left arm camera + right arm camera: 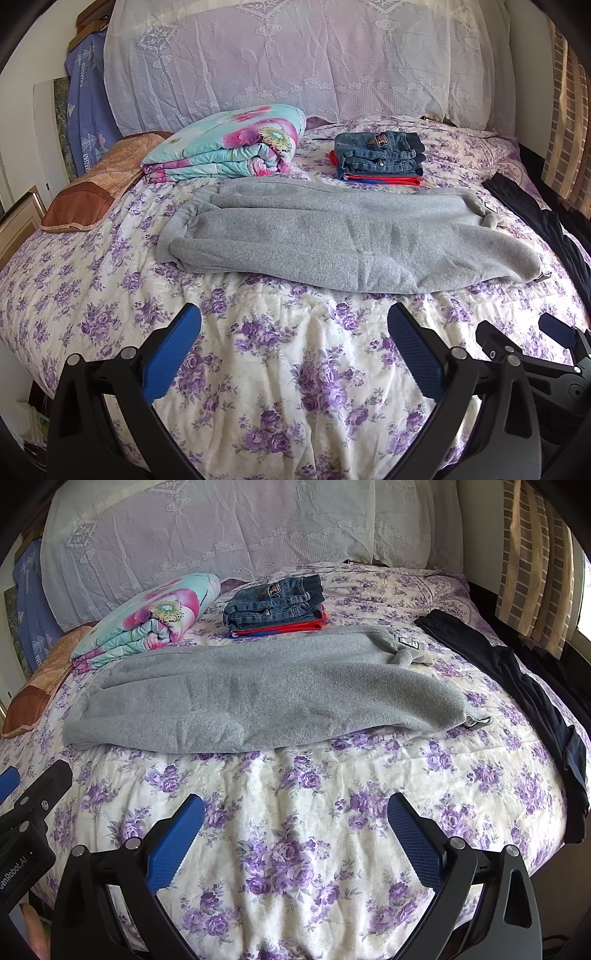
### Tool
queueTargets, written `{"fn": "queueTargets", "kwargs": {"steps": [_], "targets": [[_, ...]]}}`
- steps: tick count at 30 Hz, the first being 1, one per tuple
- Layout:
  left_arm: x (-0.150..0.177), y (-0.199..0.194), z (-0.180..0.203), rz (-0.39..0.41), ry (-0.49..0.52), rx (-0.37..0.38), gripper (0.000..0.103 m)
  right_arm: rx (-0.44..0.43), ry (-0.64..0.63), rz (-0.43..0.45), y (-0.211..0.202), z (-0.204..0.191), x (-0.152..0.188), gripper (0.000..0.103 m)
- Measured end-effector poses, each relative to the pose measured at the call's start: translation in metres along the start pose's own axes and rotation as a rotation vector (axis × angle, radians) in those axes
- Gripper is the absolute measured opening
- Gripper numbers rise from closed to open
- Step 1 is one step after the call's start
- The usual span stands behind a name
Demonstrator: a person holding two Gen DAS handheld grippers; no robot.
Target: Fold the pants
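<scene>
No containers as such here; the bed (pixel 295 369) w/ its purple-flowered cover carries everything. On it: grey pants (pixel 332 236), lying lengthwise across the middle, legs laid one over the other, cuffs toward the left, waist end w/ drawstring toward the right. Behind them sits a stack of folded jeans (pixel 380 153) on top of a red folded item (pixel 384 180). Left of that stack, a folded floral quilt (pixel 229 144), and a brown pillow (pixel 96 181) at the left edge. A dark garment (pixel 524 686) lies stretched along the right side of the bed, apart from the grey pants.

Your left gripper (pixel 294 354) hangs low over the near part of the bed, pointing toward the headboard, blue pads wide apart, nothing between them. Your right gripper (pixel 295 836) sits the same way: level, aimed forward, pads spread wide and empty. The two are side by side; in the left wrist view the right one shows at the lower right corner, and in the right wrist view the left one shows at the left edge.

Grey pants lie ahead of both grippers, w/ a strip of bare bed cover between pad tips and the near hem. Neither gripper touches the cloth. From the left gripper the pants sit ahead and a bit right; from the right gripper, ahead and a bit left.
</scene>
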State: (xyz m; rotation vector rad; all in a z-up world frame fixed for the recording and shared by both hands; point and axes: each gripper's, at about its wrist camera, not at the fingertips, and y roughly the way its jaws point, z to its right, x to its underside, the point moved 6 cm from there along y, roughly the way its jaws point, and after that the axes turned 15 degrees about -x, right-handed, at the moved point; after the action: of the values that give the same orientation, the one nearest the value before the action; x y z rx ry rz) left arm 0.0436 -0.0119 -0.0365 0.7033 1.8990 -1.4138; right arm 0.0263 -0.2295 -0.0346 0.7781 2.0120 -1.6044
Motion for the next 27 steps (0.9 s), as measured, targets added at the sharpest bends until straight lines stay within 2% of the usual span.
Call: {"fn": "queueTargets", "kwargs": {"steps": [27], "targets": [[-0.002,-0.006,0.001,0.007,0.0,-0.001,0.098,0.002,0.01,0.021,-0.012,0.003,0.0,0.1]]}}
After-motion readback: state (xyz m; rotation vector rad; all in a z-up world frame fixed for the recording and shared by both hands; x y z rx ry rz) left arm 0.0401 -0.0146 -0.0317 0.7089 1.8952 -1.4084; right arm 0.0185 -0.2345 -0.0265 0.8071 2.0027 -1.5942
